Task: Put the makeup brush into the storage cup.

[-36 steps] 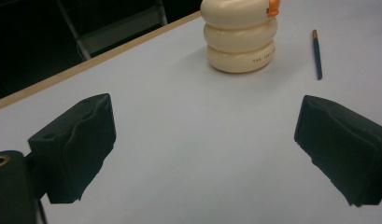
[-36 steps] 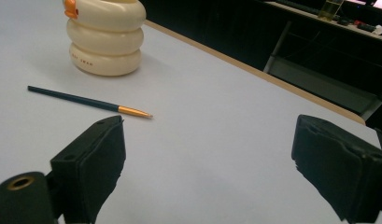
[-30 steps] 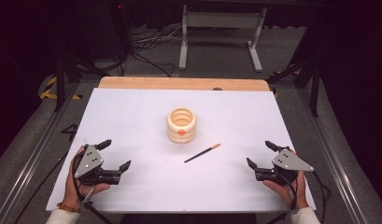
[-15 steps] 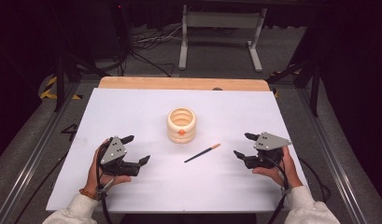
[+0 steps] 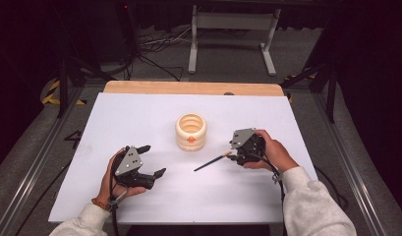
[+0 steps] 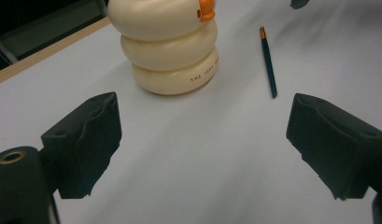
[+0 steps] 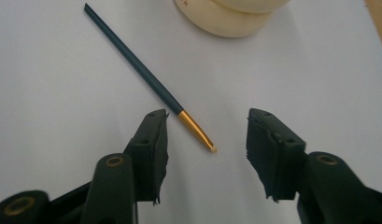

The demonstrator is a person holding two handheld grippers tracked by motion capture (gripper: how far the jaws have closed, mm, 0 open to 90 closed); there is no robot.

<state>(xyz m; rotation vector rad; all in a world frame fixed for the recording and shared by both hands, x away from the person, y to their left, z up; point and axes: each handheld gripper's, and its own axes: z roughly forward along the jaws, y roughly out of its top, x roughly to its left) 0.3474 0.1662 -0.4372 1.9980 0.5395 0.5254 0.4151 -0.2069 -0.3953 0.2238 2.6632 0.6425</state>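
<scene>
High view, brush [image 5: 212,162] lying diagonal, gold tip toward right hand-held gripper [image 5: 234,156], jaws narrowing, unclamped.

Left gripper [image 5: 150,161]: black body, grey three-cornered plate with screws, black cable at lower left. Right gripper [image 7: 206,140]: black ridged jaws, brass-ringed screw holes. Light grey sleeves [image 5: 314,206]; orange wristband [image 5: 99,203] on left wrist.

my right claw [image 7: 205,135] has the brush's gold end [image 7: 195,130] lying in its gap, seemingly untouched; jaws have just been closing. only the cream ribbed pot [image 5: 191,131] stands mid-table. my left claw [image 6: 202,140] faces bare white table [image 5: 139,118] up to it.
</scene>
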